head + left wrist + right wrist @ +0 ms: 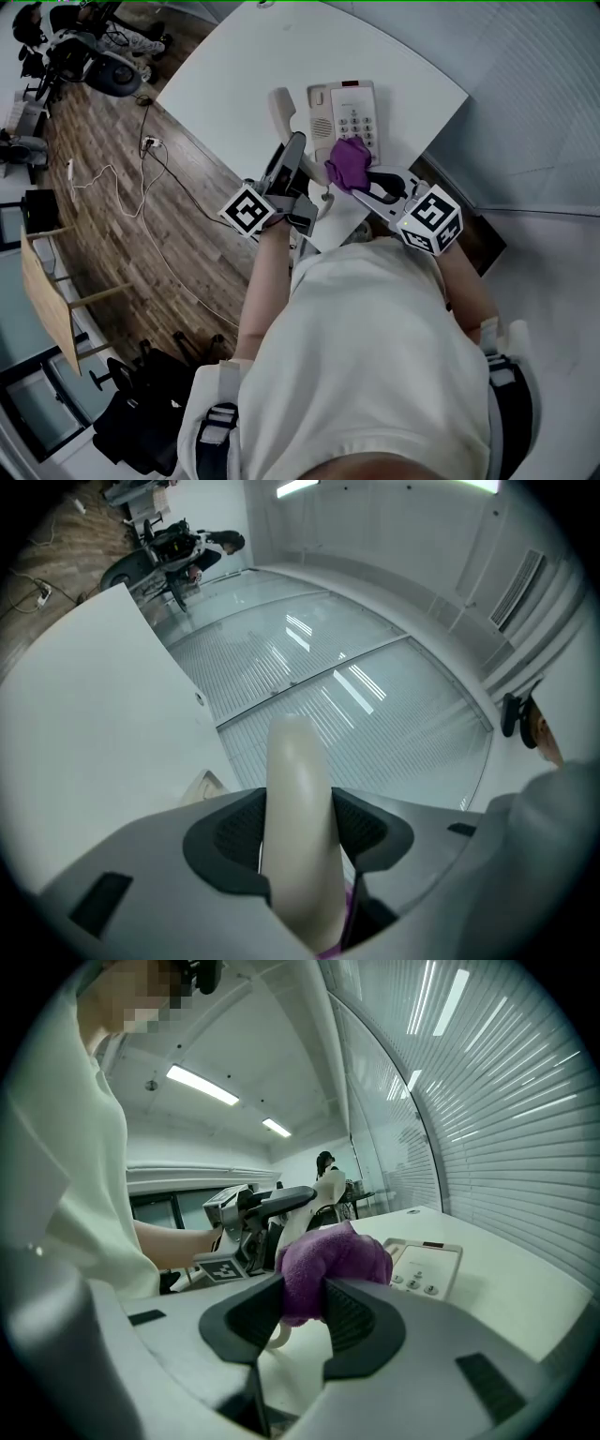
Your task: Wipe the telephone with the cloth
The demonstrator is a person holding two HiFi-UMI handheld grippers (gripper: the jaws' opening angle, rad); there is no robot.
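White counter [234, 75], telephone [354, 117] near its far edge. Left tool [298, 841] clamped on the handset [298, 761], beside the base. Right tool [302, 1312] pinches the purple cloth [336, 1258] at the telephone's near edge.

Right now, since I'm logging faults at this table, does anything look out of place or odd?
Only the handset: it is off the telephone base, clamped in the left gripper beside it, which fits cleaning. The purple cloth is bunched in the right gripper. Nothing looks spilled or damaged.
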